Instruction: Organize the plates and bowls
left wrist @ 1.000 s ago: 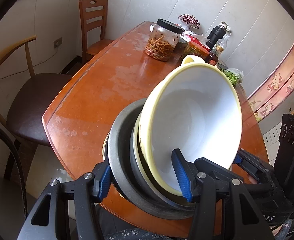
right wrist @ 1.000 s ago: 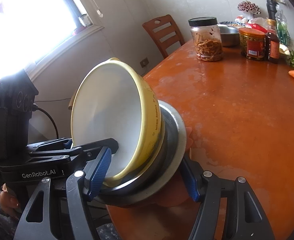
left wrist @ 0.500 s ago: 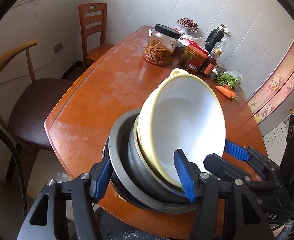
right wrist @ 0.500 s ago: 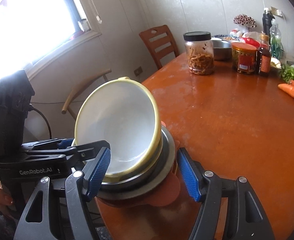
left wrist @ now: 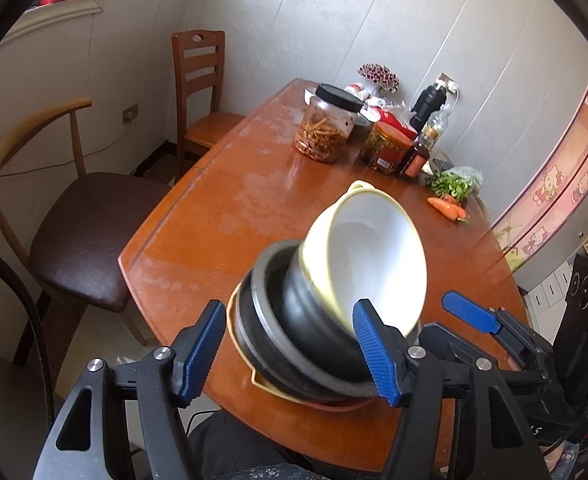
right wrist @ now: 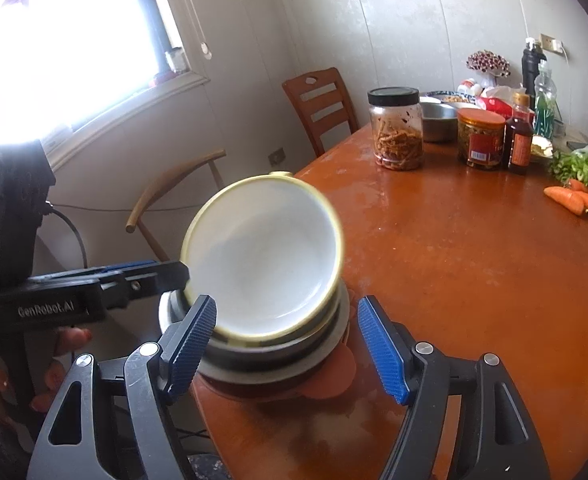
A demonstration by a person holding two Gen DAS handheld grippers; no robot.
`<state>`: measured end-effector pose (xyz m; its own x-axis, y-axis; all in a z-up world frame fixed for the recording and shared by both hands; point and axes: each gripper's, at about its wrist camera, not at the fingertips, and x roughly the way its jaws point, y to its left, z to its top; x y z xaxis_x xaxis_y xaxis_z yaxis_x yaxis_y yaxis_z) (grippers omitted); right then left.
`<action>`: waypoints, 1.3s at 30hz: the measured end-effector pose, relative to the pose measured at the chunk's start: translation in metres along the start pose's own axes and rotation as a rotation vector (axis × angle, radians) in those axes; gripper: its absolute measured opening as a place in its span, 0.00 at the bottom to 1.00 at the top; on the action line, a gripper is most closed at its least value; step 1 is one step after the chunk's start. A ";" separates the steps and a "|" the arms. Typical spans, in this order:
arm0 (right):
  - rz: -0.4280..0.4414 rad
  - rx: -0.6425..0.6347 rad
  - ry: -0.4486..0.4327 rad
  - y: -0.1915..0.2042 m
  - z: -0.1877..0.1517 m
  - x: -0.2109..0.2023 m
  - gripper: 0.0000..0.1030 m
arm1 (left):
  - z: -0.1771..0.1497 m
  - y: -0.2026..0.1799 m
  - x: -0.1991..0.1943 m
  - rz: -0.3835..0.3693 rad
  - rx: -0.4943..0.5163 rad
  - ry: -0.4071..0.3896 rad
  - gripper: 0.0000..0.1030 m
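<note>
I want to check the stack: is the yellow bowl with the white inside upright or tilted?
Tilted. The yellow bowl with the white inside leans in the stack, its opening turned sideways.

Both wrist views look steeply down, close, from opposite sides onto the same stacked bowls (left wrist: 346, 304) at the table (right wrist: 474, 264) edge.
</note>
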<state>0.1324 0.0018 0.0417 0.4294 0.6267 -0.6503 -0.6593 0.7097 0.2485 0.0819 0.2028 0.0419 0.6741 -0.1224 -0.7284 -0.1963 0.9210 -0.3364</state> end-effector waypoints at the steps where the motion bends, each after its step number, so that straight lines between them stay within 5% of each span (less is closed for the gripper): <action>1: -0.004 -0.006 -0.002 0.002 -0.001 -0.002 0.73 | -0.001 0.003 -0.003 -0.003 -0.006 -0.006 0.64; 14: -0.027 -0.067 0.020 0.015 -0.026 -0.011 0.73 | -0.026 0.067 0.002 0.006 -0.171 0.046 0.65; 19: -0.041 -0.071 0.036 0.012 -0.033 -0.008 0.73 | -0.029 0.078 0.009 -0.101 -0.230 0.068 0.65; 22: -0.042 -0.064 0.039 0.011 -0.034 -0.007 0.73 | -0.028 0.078 0.016 -0.158 -0.234 0.089 0.65; 39: 0.009 -0.073 0.073 0.008 -0.035 0.018 0.74 | -0.020 0.083 0.054 -0.229 -0.223 0.173 0.65</action>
<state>0.1135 0.0073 0.0070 0.3788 0.6061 -0.6994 -0.7071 0.6771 0.2038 0.0878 0.2648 -0.0377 0.5923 -0.3947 -0.7025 -0.2174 0.7612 -0.6110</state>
